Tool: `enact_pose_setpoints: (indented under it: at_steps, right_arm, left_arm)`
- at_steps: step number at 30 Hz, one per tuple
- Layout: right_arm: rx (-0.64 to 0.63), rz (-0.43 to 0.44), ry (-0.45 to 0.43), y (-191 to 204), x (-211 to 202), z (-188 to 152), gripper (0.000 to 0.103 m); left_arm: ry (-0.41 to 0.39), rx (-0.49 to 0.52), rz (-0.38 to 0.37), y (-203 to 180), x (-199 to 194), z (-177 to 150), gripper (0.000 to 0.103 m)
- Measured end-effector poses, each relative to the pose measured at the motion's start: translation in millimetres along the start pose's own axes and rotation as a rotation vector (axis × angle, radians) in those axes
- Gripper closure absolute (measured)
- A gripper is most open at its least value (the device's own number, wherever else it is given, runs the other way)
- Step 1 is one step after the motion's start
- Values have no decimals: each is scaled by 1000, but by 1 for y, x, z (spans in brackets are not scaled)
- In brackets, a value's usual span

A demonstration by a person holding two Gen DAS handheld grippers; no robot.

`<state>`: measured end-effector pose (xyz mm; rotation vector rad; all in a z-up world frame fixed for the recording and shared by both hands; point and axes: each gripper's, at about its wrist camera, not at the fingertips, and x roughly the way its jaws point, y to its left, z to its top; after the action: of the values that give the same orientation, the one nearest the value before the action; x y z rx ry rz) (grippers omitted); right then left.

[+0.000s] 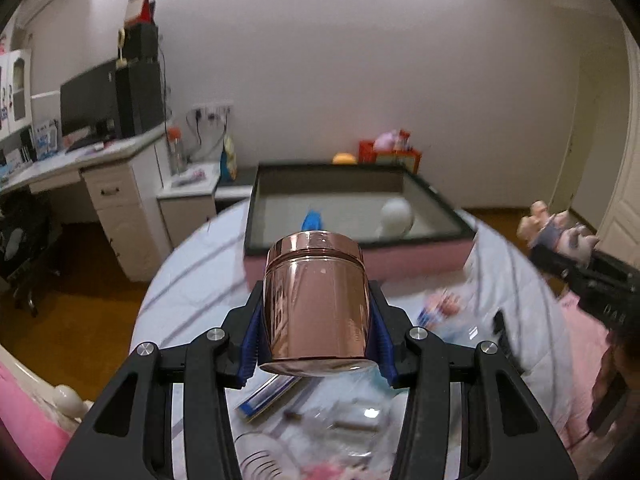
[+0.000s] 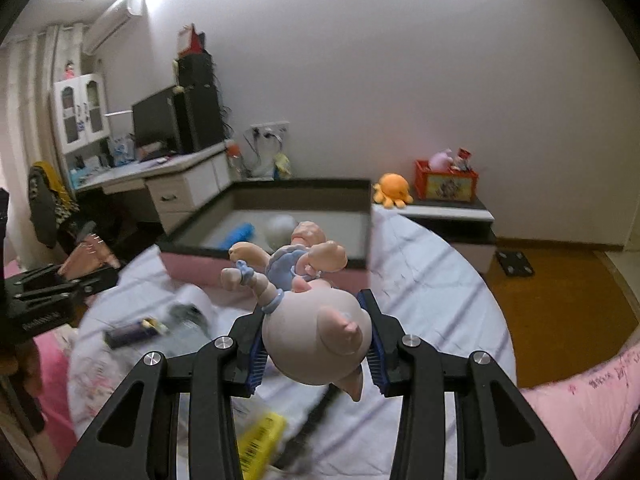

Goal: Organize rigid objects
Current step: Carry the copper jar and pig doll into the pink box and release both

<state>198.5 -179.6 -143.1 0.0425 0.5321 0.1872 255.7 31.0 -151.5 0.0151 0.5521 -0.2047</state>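
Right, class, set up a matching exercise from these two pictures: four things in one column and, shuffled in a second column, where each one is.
Things:
1. rose-gold tin
2. pig figurine
3. blue toy
4. orange octopus plush

Places:
A. on the low cabinet beyond the bed
B. between the pads of the left gripper
C. lying inside the open box
D. between the pads of the right gripper

Pairs: 1-B, 2-D, 3-C, 4-A
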Motion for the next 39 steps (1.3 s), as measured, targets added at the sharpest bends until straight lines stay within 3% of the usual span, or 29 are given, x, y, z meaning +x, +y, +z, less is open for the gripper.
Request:
enact_pose_setpoints:
  at_steps: [6, 9, 19, 29, 39]
  right_arm:
    - [-18, 53, -84, 23, -13, 21, 61]
    - [-30, 73, -114, 30, -18, 29, 61]
    - [-52, 92, -127, 31, -4, 49, 61]
    - [-86, 111, -55, 26, 60, 81, 61]
    - [-117, 85, 159, 13, 170, 96, 61]
  left_arm:
    - [-176, 13, 4, -20, -32, 19, 55]
    - [-221, 39, 18, -28, -40, 27, 55]
    - [-219, 99, 42, -33, -22, 50, 55]
    - [-116, 145, 84, -23, 63, 83, 55]
    - [152, 194, 74, -12, 191, 96, 56]
